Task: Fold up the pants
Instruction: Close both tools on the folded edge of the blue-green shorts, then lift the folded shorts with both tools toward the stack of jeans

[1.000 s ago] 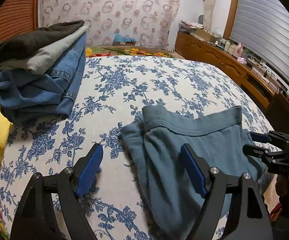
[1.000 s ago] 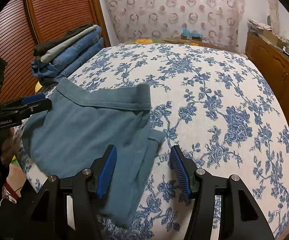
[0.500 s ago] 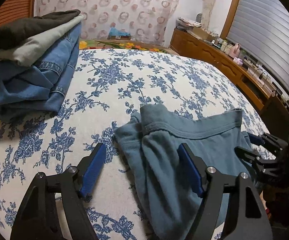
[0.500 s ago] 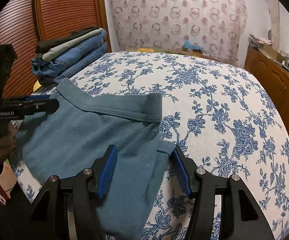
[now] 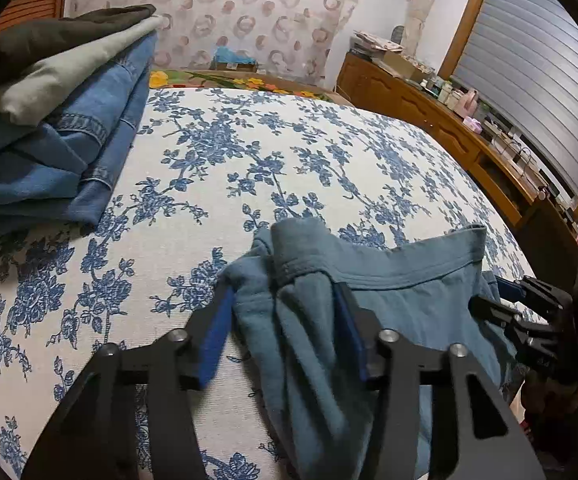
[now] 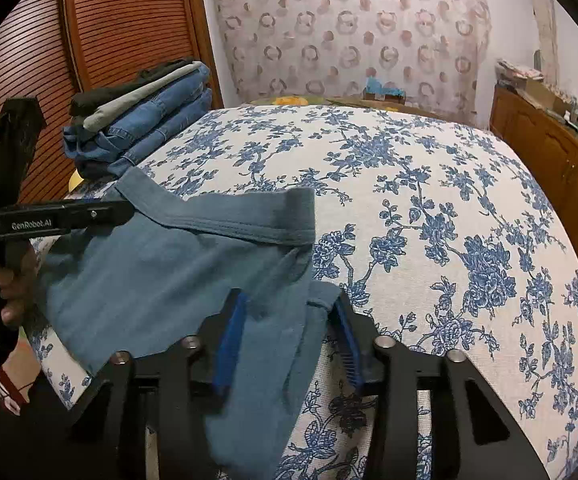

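1. Both grippers have advanced since the earlier frames, narrowing around bunched cloth.
2. Left gripper [image 5: 285, 324] and right gripper [image 6: 289, 332] each straddle a side edge of the teal pants [image 6: 177, 276], jaws partly closed, not yet clamped.
3. Waistband runs crosswise between them on the floral bedspread [image 6: 429, 208].
4. No containers; folded jeans stack [image 5: 61, 152] lies well apart.

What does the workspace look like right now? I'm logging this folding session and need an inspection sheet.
Surface: bed with blue floral sheet.
Job's things: teal pants lie at the near edge, waistband away from the cameras, legs hanging over the edge.
Clutter: stack of folded clothes on the far left corner.
Grippers: left tongs straddle the pants' left side; right tongs straddle the right side; neither fully shut.
Cables: nothing seen.
Surroundings: wooden sideboard with small items, slatted wardrobe door, patterned curtain.
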`<state>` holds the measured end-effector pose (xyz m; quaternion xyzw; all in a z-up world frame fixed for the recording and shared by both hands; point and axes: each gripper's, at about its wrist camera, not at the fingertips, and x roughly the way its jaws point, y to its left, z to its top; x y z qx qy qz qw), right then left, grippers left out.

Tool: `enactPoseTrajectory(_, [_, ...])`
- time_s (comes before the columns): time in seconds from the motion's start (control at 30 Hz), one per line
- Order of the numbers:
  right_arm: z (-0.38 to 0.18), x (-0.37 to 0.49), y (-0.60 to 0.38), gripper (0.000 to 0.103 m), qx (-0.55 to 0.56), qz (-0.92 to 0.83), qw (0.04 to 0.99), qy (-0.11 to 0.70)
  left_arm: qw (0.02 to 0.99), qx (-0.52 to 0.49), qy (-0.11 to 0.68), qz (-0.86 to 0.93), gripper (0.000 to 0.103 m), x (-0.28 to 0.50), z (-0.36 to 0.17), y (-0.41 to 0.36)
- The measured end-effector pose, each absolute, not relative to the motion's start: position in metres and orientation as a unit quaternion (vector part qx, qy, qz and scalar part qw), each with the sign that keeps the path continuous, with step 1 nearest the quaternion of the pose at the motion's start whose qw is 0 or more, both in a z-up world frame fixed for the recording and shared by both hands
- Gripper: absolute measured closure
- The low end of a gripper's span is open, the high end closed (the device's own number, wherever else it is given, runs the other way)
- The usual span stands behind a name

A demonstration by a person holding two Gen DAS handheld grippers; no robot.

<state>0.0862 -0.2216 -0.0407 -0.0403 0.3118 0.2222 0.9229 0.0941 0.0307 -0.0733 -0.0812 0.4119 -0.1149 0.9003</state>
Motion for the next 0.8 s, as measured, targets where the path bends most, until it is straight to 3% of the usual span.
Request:
enactPoseTrajectory(0.2, [-0.038,0.095,-0.225,0.089,-0.012,0.244,0.912,0.329,0.898,-0.086,0.412,-0.13,0.069,0.096,-0.074,0.028])
enactPoseTrajectory(0.33, [-0.037,0.094,-0.224,0.092,-0.01,0.25,0.911,0.327,0.903,-0.085,0.4,-0.135,0.083,0.089,-0.068,0.027])
enactPoseTrajectory(0.8, [-0.011,0.071,-0.232,0.093,-0.004,0.269,0.926,0.266,0.93,-0.085,0.323,-0.153,0.085,0.052,-0.019,0.023])
